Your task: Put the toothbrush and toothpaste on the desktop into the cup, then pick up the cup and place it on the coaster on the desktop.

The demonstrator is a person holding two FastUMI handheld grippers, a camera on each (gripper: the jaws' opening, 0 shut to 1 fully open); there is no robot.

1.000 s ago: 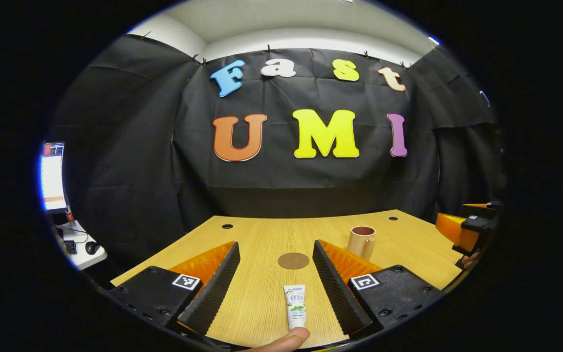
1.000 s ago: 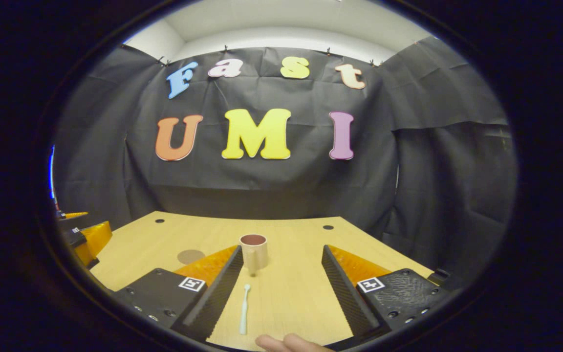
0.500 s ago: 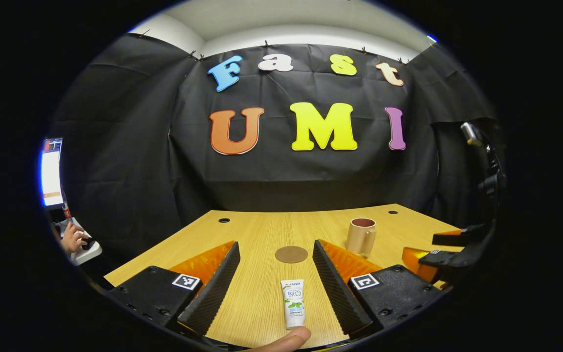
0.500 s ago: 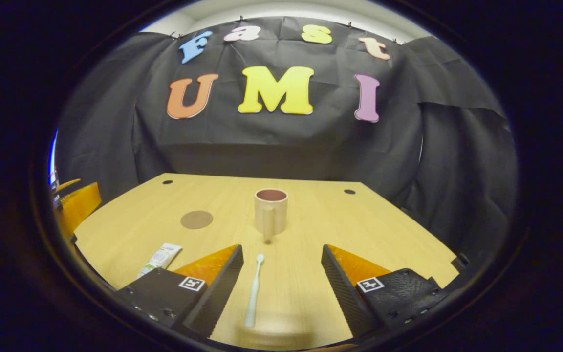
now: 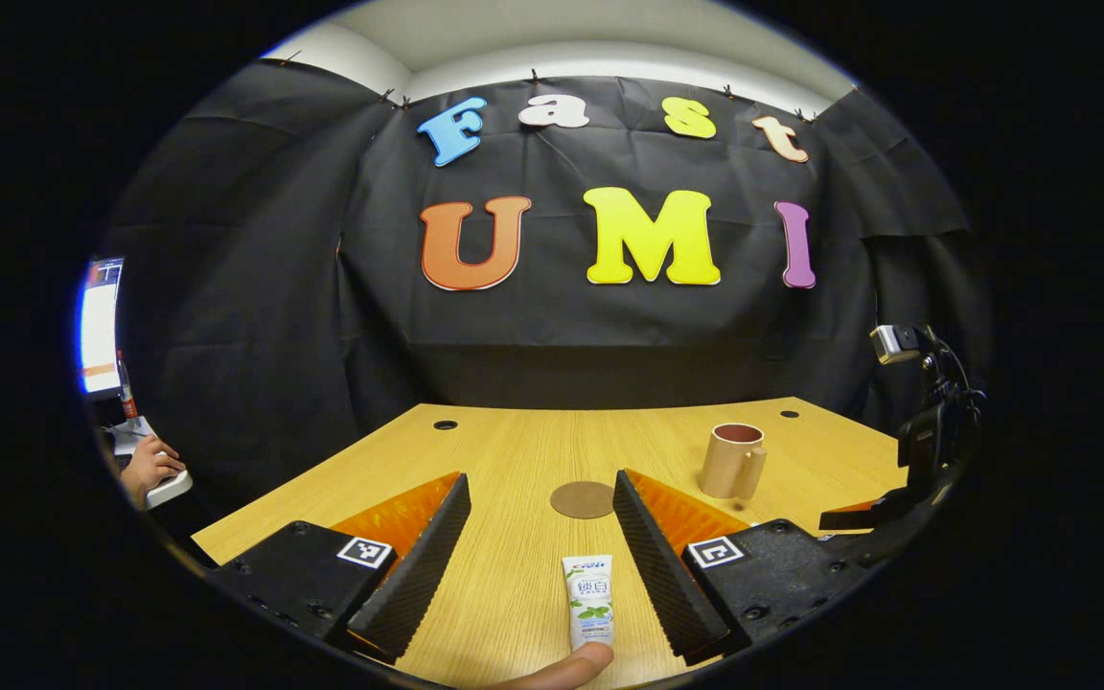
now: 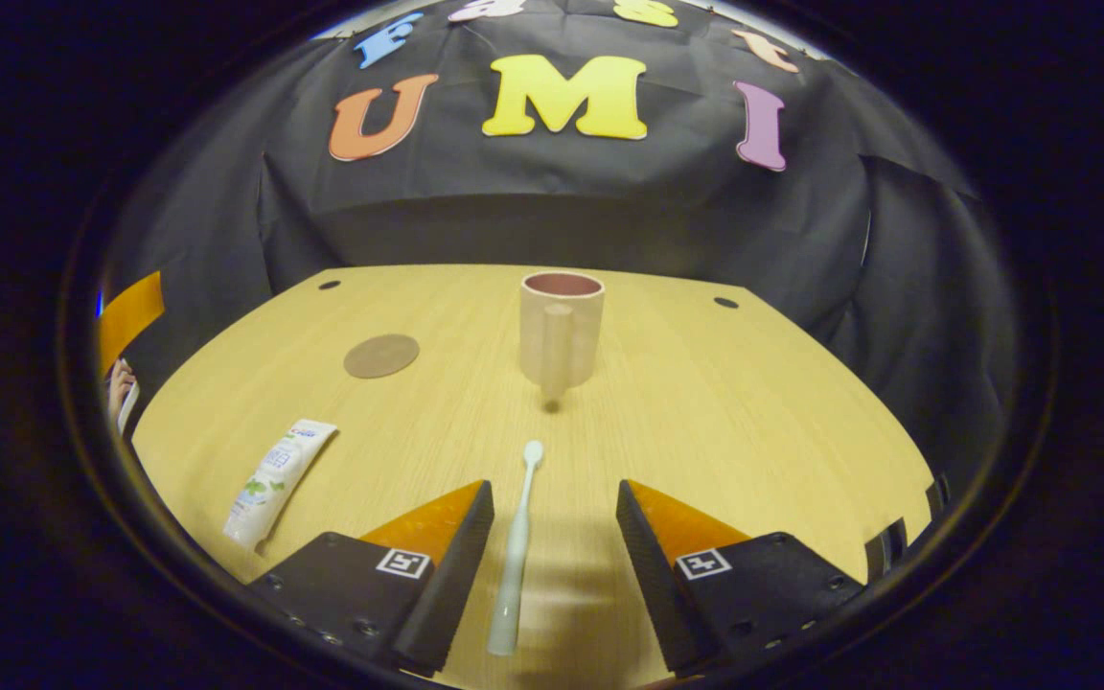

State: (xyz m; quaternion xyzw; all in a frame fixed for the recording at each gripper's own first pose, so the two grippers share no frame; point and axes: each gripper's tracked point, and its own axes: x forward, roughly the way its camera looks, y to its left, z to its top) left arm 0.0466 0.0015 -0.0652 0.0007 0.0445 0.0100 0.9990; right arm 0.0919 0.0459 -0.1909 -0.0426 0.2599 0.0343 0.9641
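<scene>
A white toothpaste tube point(image 5: 588, 613) lies flat on the wooden desk between the fingers of my open left gripper point(image 5: 540, 489), toward their base. A round brown coaster point(image 5: 583, 499) sits just past the fingertips. The beige cup point(image 5: 733, 460) stands upright to the right. In the right gripper view, a pale toothbrush point(image 6: 517, 551) lies lengthwise between the fingers of my open right gripper point(image 6: 552, 494), head pointing at the cup point(image 6: 561, 327), whose handle faces me. The toothpaste tube point(image 6: 276, 478) and coaster point(image 6: 380, 356) lie to the left. Neither gripper touches anything.
The desk point(image 6: 753, 422) has cable holes near its far corners and black cloth walls behind it. A hand point(image 5: 151, 465) rests on a side table at the far left, beside a lit screen point(image 5: 99, 326). The right gripper's body point(image 5: 907, 479) stands at the desk's right edge.
My right gripper has risen and tilted down over the toothbrush, and its fingers have narrowed a little. The left gripper has barely shifted. A hand has come onto the side table.
</scene>
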